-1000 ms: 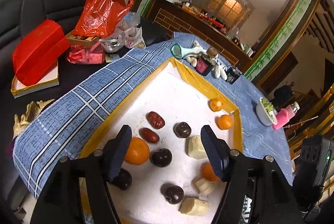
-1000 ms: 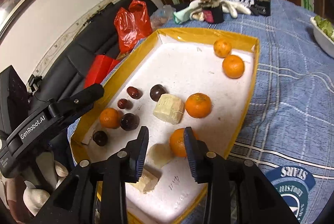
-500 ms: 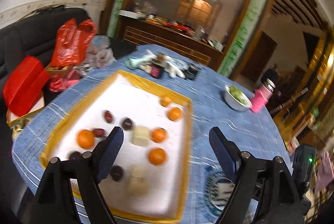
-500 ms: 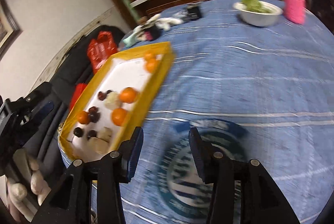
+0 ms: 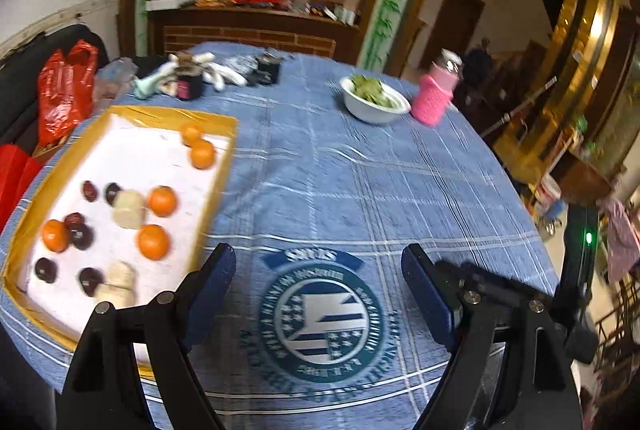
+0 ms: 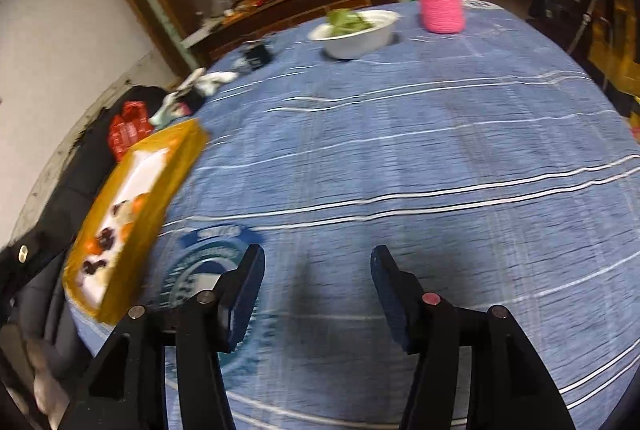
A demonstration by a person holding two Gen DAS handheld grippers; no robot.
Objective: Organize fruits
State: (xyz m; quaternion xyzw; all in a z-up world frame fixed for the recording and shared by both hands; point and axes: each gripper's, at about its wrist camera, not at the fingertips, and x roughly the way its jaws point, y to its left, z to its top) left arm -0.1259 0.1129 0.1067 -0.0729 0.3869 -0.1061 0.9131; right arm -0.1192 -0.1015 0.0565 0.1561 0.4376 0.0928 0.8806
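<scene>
Tablecloth (image 5: 360, 189), blue plaid w/ round crest print (image 5: 320, 318) at lower centre, lies bare under both tools. White bowl (image 5: 374, 99) of greens and pink-sleeved bottle (image 5: 434, 95) sit upper right of centre; small clutter, blurred, upper left. Yellow-rimmed tray (image 5: 218, 189) at left of left wrist view holds tangerines (image 5: 153, 241), dark round fruits (image 5: 82, 236), pale chunks (image 5: 128, 207). Left gripper (image 5: 318, 294) wide open, empty; right gripper (image 6: 318, 290) likewise. In right wrist view tray (image 6: 132, 230) is blurred, far left.

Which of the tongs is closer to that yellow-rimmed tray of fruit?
Left. The left tongs hang by the yellow-rimmed white tray; the right tongs sit farther off over blue cloth.
</scene>
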